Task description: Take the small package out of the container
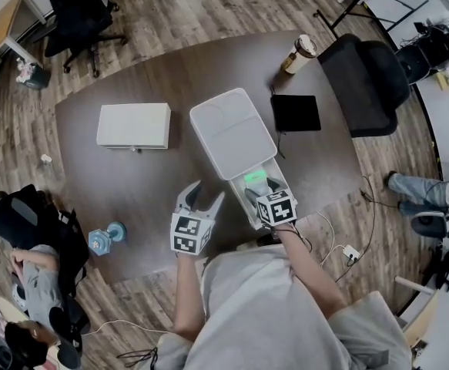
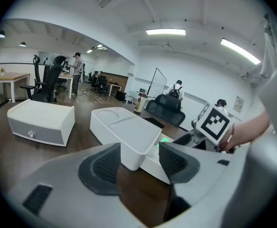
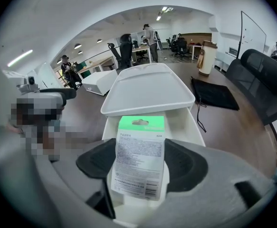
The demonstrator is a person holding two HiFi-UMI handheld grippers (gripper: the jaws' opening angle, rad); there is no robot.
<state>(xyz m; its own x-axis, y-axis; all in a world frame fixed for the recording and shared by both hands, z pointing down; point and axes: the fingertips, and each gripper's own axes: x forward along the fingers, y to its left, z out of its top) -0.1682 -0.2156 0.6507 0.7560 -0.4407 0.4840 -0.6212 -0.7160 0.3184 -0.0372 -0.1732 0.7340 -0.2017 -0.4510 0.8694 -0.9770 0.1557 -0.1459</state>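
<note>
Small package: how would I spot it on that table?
On the dark table, find the white container with its lid slid back. At its open near end, the right claw grips the small package: a flat card, green-topped with fine print, unlike the plain white boxes.

We find the lid covering the far part of the container, its near end open, bare table alongside.
</note>
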